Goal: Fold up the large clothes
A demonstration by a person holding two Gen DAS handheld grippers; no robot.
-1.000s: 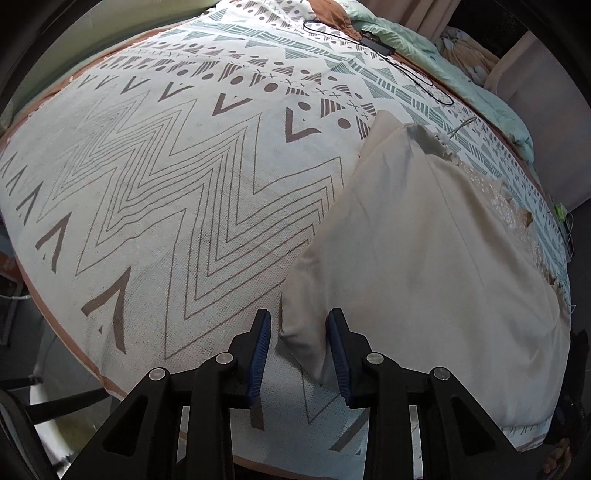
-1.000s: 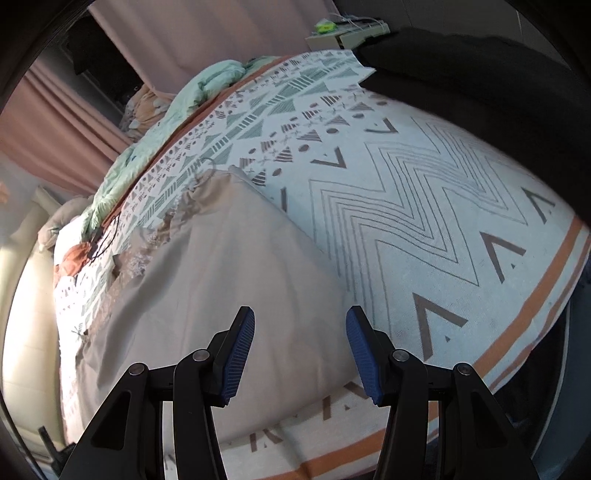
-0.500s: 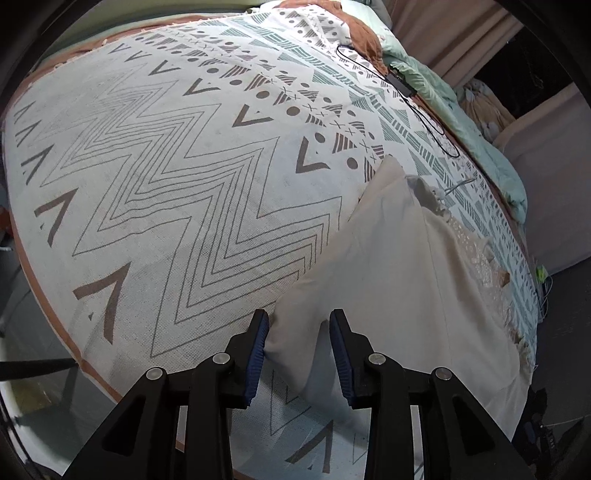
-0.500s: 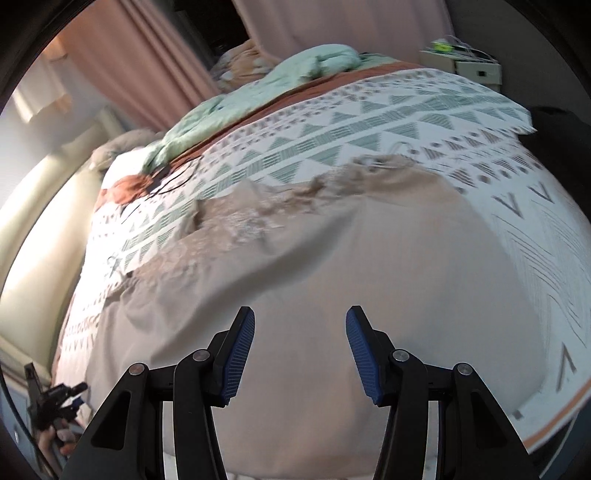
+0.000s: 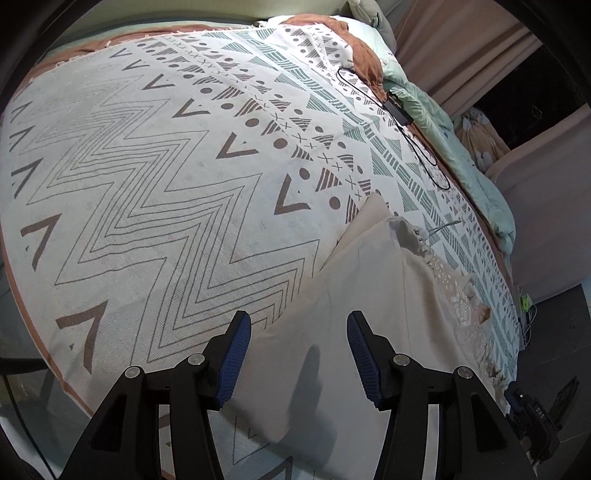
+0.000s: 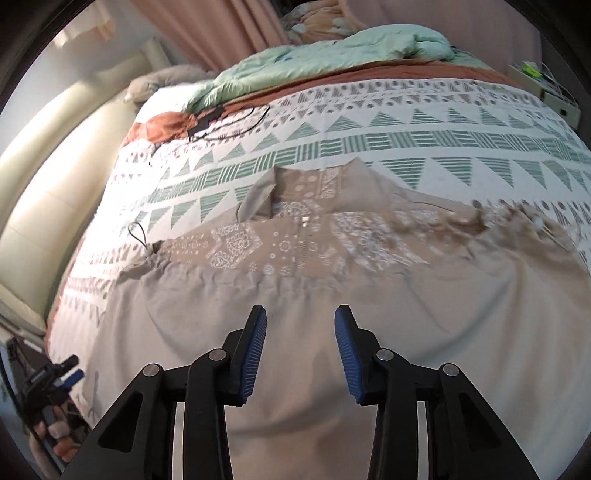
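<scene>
Beige garment point(image 6: 332, 314) spread flat on patterned bedspread point(image 5: 166, 184), filling 6 o'clock half of right wrist view; printed bodice and collar toward 12. Right end at 3 o'clock motion-blurred, edge unreadable. Lower hem cut off behind gripper arms in both views. Left gripper point(image 5: 298, 350) jaws opening, over garment's corner at 6 o'clock, pads clear of cloth, nothing pinched. Right gripper point(image 6: 300, 347) jaws closing, hovering above plain skirt part, no cloth between pads. Black cable point(image 5: 417, 140) with small box lying on bedspread at 1 o'clock, left view. Mint duvet point(image 6: 332, 48) bunched along far edge. Pink curtains point(image 6: 207, 33) behind. Cream headboard point(image 6: 48, 177) at 9 o'clock.
</scene>
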